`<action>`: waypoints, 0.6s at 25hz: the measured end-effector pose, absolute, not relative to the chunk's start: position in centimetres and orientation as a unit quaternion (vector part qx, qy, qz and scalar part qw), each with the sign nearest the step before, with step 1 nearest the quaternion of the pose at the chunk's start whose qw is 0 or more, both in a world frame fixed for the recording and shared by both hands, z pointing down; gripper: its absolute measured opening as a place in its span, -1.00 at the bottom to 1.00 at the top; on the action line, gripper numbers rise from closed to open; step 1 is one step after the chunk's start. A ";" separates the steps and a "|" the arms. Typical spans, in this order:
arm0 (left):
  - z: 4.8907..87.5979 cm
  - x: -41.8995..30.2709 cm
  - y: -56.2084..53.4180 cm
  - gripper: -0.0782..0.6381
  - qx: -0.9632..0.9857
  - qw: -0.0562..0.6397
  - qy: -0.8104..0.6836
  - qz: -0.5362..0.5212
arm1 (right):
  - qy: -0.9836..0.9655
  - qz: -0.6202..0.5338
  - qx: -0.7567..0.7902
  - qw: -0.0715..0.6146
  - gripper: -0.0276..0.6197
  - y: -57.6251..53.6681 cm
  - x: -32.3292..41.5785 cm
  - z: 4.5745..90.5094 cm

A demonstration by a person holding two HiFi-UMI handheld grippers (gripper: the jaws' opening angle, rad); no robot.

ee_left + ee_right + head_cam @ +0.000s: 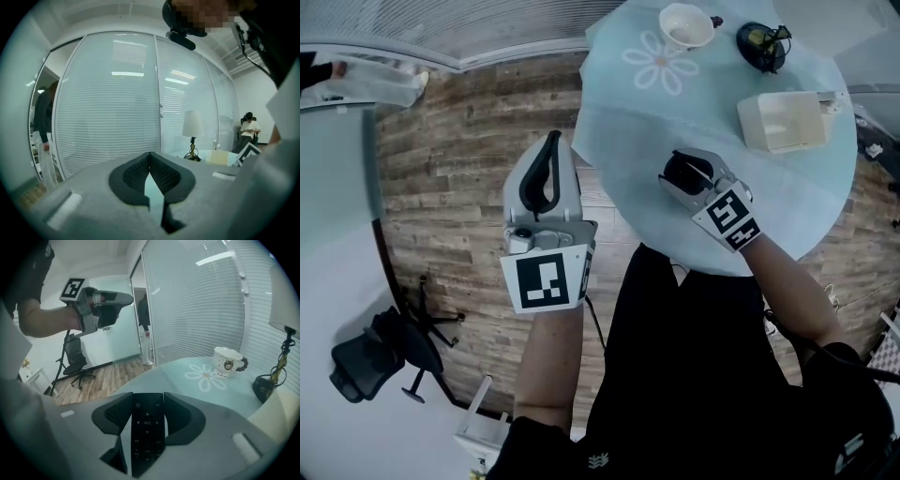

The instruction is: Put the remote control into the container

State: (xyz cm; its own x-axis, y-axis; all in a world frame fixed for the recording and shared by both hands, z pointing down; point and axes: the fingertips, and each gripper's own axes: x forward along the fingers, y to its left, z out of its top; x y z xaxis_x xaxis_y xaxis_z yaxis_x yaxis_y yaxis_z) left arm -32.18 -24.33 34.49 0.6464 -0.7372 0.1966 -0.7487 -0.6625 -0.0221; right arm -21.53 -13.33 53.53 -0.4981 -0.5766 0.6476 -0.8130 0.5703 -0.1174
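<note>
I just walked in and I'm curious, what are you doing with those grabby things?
A person holds a gripper in each hand. The right gripper has a black remote control clamped between its jaws, above the round table. The cream container sits farther across the table, and the remote is not in it yet. The left gripper is shut on nothing, out over the wooden floor.

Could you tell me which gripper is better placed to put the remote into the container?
Right: the right gripper holds the remote control above the table, nearer the container; the left gripper is empty.
</note>
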 end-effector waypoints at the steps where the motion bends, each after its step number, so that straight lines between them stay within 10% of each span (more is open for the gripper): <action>1: 34.1 -31.5 -24.4 -0.78 0.910 0.028 -0.403 0.093 | -0.838 0.210 0.421 0.276 -0.27 -13.3 -21.0 53.0; 15: 28.6 -19.2 -22.6 -0.78 0.954 0.004 -0.294 0.054 | -0.783 0.198 0.554 0.202 -0.27 -10.3 -10.8 44.0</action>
